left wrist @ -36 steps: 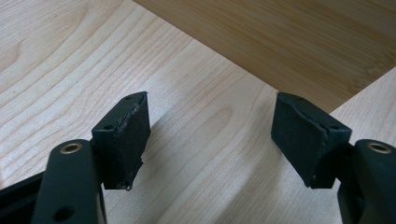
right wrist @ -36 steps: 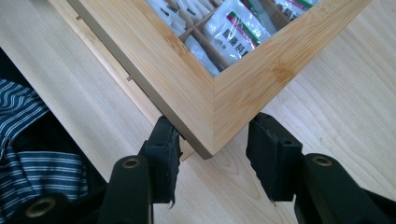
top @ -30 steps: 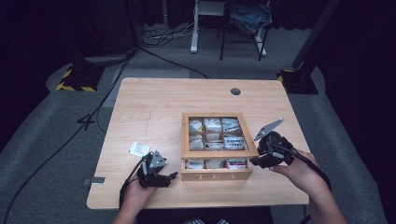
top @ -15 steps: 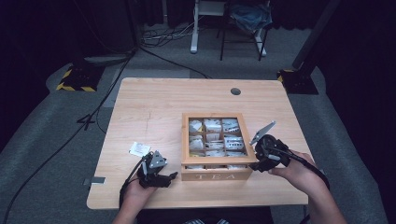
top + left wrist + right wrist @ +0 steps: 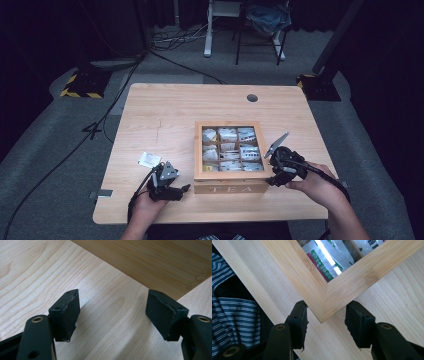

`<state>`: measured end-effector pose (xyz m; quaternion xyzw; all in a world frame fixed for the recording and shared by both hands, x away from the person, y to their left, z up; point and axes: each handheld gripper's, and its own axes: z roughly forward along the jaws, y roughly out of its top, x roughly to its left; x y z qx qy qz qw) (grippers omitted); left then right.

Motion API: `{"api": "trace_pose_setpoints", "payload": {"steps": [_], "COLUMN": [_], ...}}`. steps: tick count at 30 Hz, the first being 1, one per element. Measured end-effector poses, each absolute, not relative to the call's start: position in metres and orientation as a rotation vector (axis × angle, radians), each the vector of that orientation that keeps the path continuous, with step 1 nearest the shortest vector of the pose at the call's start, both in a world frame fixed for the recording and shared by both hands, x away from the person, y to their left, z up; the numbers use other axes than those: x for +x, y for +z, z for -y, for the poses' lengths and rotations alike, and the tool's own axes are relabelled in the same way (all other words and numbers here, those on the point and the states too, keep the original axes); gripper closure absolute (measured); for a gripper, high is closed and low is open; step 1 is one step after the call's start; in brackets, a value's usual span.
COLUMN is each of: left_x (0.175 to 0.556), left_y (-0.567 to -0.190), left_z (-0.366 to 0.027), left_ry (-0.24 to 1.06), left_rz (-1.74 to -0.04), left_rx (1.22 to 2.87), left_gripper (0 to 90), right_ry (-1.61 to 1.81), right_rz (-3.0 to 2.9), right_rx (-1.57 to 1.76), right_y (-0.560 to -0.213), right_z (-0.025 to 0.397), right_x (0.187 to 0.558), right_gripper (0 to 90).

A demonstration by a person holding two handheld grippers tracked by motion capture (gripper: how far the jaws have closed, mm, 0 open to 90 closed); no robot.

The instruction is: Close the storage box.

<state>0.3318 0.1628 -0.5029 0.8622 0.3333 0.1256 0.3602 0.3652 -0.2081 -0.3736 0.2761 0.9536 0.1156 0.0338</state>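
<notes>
A wooden tea box [image 5: 230,189] marked TEA stands at the table's front centre, with several tea packets [image 5: 227,147] in its compartments. My right gripper [image 5: 278,171] is at the box's front right corner. In the right gripper view it [image 5: 325,306] is open, and the box's corner [image 5: 324,297] points into the gap, close to both pads. My left gripper [image 5: 170,189] rests on the table just left of the box. It [image 5: 112,296] is open wide over bare wood, with the box's side [image 5: 155,262] just beyond it.
A small white packet [image 5: 149,159] lies on the table behind the left gripper. A round cable hole [image 5: 252,98] sits at the table's far right. The table's front edge and a striped garment [image 5: 234,315] are just beside the right gripper.
The right gripper has moved left and down to the box's front right corner. The left gripper has stayed where it was.
</notes>
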Motion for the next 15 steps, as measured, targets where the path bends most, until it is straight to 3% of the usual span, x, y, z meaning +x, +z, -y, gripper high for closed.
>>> {"api": "trace_pose_setpoints", "payload": {"steps": [15], "left_x": [0.3321], "left_y": [-0.5029], "left_z": [-0.1628], "left_ry": [0.325], "left_rz": [-0.858], "left_rx": [2.224], "left_gripper": [28.3], "right_ry": [0.403], "right_rz": [-2.921], "right_rx": [0.856], "right_y": [-0.3721], "right_z": [0.2090], "right_x": [0.3638], "right_gripper": [46.3]}}
